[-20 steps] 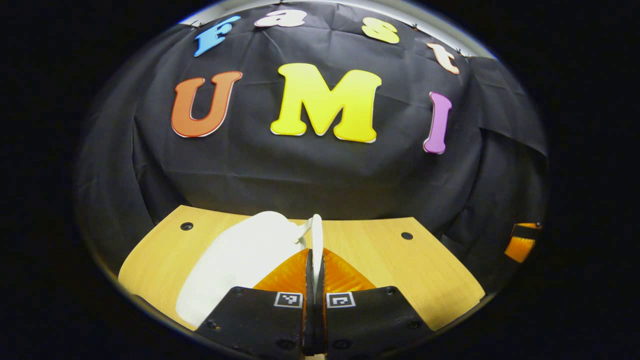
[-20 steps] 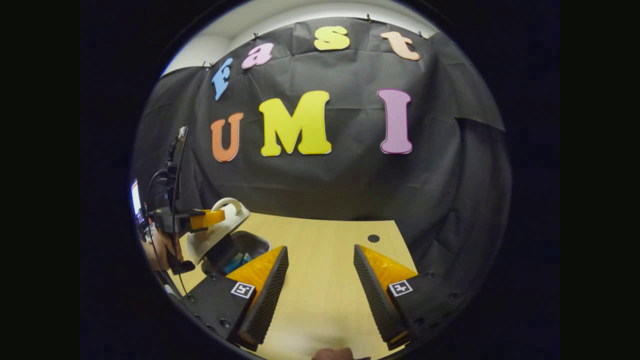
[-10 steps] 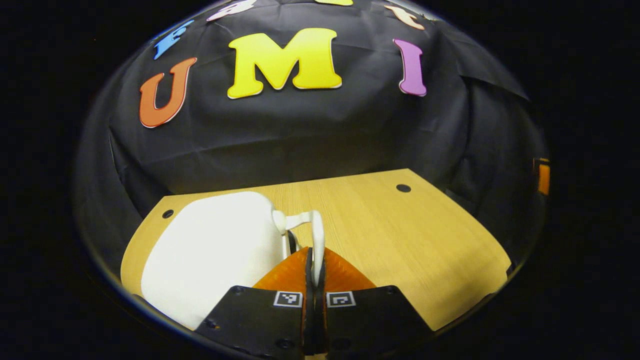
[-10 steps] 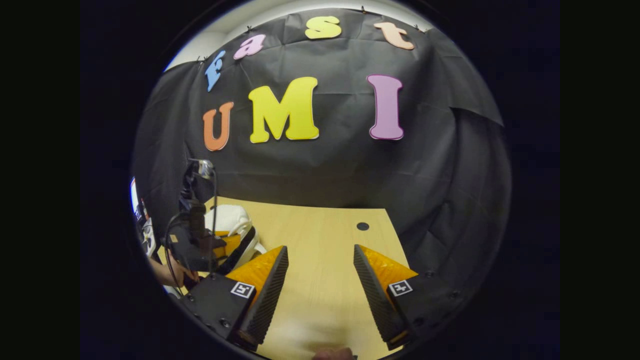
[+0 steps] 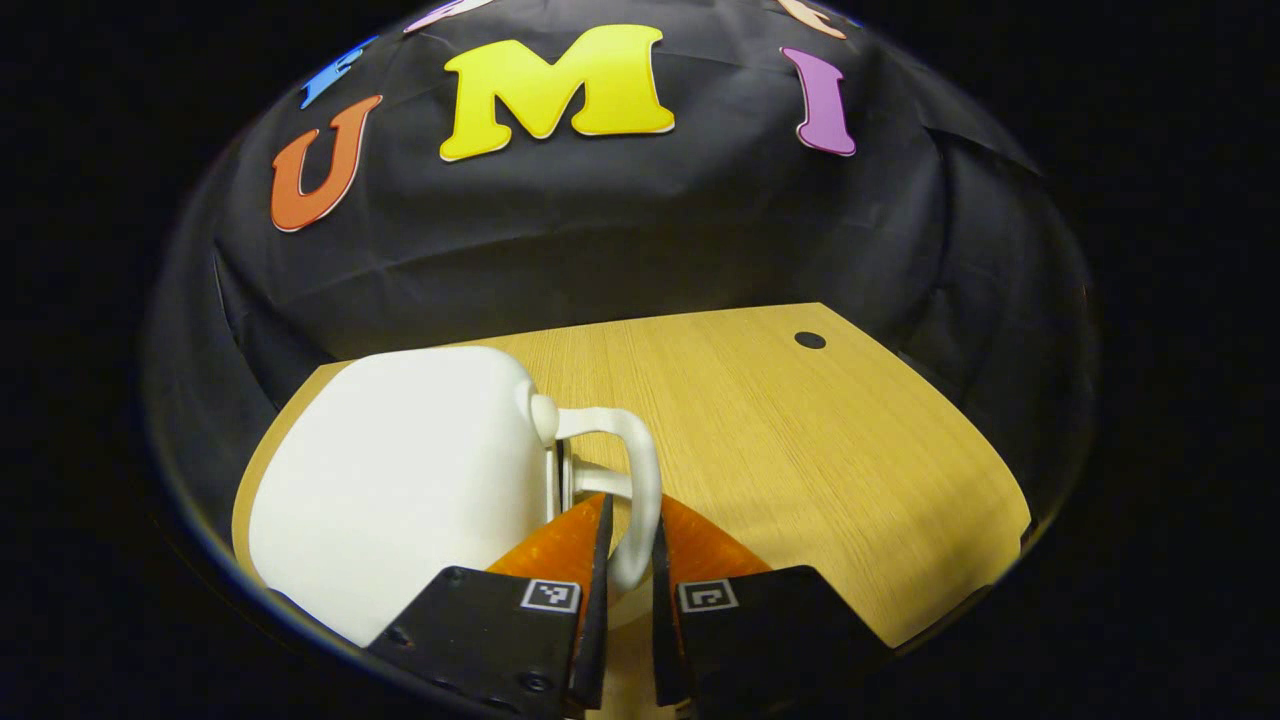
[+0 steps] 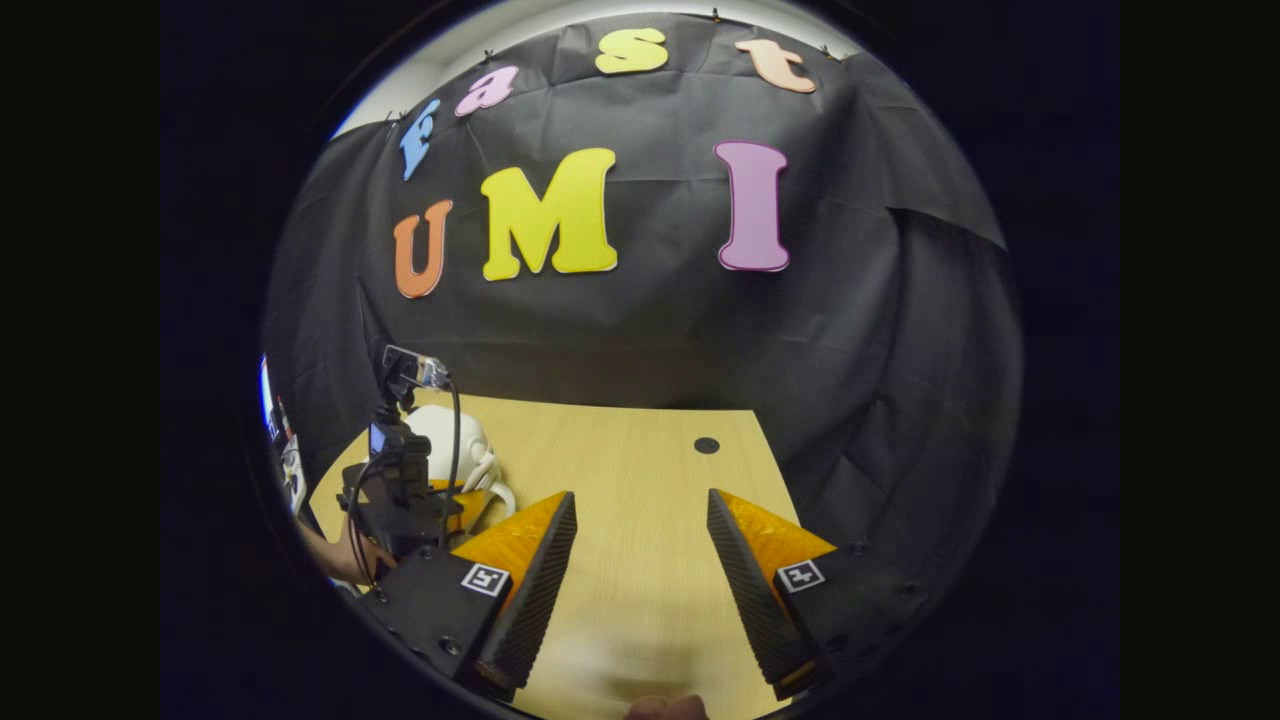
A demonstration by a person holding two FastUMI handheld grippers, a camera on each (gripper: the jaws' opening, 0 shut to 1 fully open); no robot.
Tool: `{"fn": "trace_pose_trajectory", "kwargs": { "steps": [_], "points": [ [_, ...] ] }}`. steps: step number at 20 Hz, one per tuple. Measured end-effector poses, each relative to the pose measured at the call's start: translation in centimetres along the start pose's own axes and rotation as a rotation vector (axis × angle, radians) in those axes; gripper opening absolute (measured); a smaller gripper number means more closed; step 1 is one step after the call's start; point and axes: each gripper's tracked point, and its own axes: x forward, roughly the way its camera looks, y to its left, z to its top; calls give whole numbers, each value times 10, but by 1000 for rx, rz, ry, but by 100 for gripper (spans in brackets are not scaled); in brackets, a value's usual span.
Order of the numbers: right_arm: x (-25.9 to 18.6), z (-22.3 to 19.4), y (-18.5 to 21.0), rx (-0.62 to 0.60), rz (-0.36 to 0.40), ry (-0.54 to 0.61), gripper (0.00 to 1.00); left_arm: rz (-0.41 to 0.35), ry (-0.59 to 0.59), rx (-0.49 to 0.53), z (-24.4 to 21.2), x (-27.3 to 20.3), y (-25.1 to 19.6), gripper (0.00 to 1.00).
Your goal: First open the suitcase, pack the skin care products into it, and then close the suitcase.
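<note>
The white hard-shell suitcase lies shut on the wooden bench, at 9 o'clock from its looped handle. The left gripper brackets that handle, nearly closed; I cannot tell whether it presses. The right gripper gapes wide, empty. This fits lifting the lid or having just lowered it. The skin care products are hidden.
</note>
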Motion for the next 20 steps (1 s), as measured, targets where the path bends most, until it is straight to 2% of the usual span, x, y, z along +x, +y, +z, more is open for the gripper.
{"fn": "trace_pose_trajectory", "kwargs": {
  "steps": [2,3,4,5,7,11,14,17,20],
  "points": [
    [-1,3,2,-3,4,-7,78,-21,11,-3,1,-2,-6,30],
    [-1,5,4,-4,6,-13,78,-27,-3,-19,4,-10,-9,43],
    [-1,8,6,-5,10,-18,78,-37,-12,-33,8,-16,-11,47],
    [0,9,9,-9,12,-23,78,-42,-28,-41,14,-22,-11,59],
    [0,16,18,-15,23,-36,78,-30,-77,-53,31,-38,-4,77],
    [1,42,48,-39,65,-91,78,13,-203,-116,70,-82,20,96],
    [2,69,81,-74,103,-151,78,46,-355,-190,125,-132,52,98],
    [-1,102,109,-77,125,-218,79,95,-471,-195,163,-172,81,97],
    [-3,134,135,-81,124,-302,79,129,-536,-196,186,-205,101,97]
  ]
}}
